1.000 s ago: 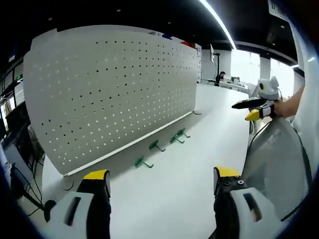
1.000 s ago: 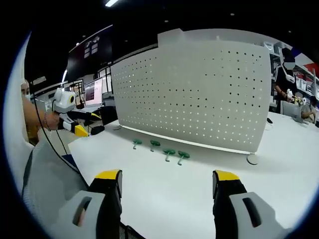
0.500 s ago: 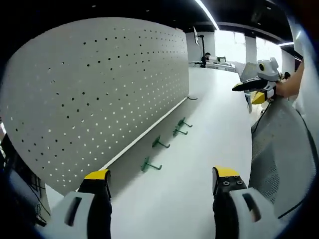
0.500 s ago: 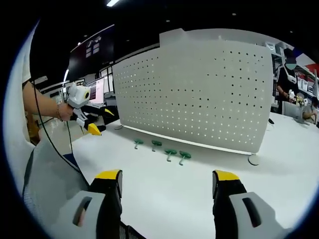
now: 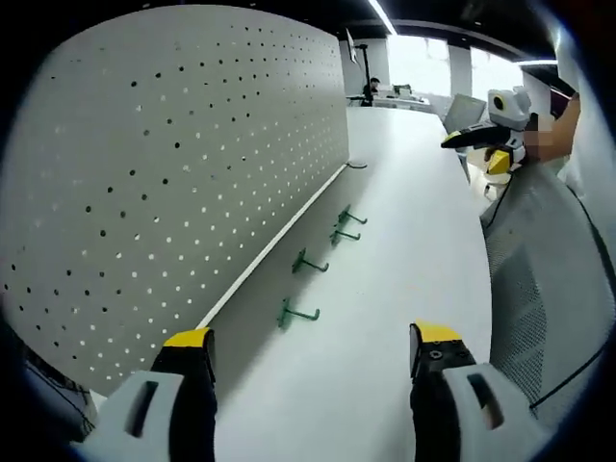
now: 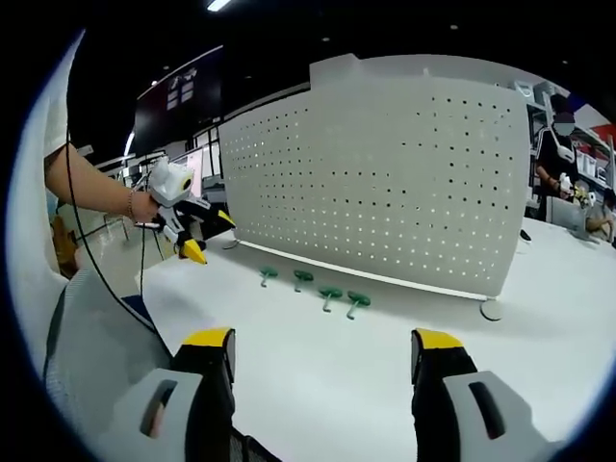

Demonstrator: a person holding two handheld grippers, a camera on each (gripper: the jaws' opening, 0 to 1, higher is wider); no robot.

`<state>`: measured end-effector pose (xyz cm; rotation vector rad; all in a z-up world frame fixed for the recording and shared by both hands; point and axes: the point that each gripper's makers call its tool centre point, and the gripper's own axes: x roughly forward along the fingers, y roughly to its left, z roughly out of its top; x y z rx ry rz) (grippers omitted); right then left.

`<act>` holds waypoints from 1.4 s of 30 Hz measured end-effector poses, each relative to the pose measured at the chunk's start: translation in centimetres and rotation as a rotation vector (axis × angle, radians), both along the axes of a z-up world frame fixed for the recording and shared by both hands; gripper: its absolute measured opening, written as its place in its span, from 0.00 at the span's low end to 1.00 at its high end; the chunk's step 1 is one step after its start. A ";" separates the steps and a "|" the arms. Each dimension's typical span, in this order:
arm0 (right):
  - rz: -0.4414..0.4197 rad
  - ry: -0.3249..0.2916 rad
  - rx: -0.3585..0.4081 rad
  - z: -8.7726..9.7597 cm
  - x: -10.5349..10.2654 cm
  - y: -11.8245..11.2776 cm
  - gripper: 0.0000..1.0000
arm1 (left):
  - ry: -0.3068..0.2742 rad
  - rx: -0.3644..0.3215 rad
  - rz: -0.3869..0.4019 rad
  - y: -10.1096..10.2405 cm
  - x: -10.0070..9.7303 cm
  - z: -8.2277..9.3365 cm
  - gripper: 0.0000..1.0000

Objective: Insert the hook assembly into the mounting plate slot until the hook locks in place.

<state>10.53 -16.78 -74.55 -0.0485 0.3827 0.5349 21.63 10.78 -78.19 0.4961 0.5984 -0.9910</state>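
One white pegboard panel (image 6: 385, 183) stands upright on one white desk (image 6: 327, 366).

Four green hooks lie on the desk in a row along the panel's foot. In the right gripper view they run from left to right: the first hook (image 6: 267, 276), the second hook (image 6: 303, 279), the third hook (image 6: 330, 296) and the fourth hook (image 6: 357, 303). In the left gripper view the same four run from near to far, the nearest at (image 5: 294, 312) and the farthest two close together.

Two tools are counted: the left tool (image 6: 197, 236) and the right tool (image 5: 476, 144), each with two yellow-tipped jaws.

One person (image 6: 556, 144) stands at the far right, beyond the panel.
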 end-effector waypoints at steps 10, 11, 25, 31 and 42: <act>0.008 0.010 -0.008 -0.1 0.0 0.1 0.73 | 0.039 0.069 -0.095 -0.9 1.1 -1.0 0.84; 0.009 0.011 -0.010 -0.2 0.0 0.2 0.72 | 0.046 0.079 -0.104 -0.9 1.1 -1.1 0.84; 0.003 0.032 -0.021 -0.7 -0.1 0.1 0.73 | 0.071 0.171 -0.192 -1.6 2.5 -2.9 0.83; 0.004 0.038 -0.021 -0.8 0.0 0.1 0.73 | 0.085 0.201 -0.234 -1.8 2.7 -3.6 0.83; 0.000 0.031 -0.027 -0.8 0.0 0.1 0.72 | 0.138 0.252 -0.291 -2.7 3.0 -5.1 0.81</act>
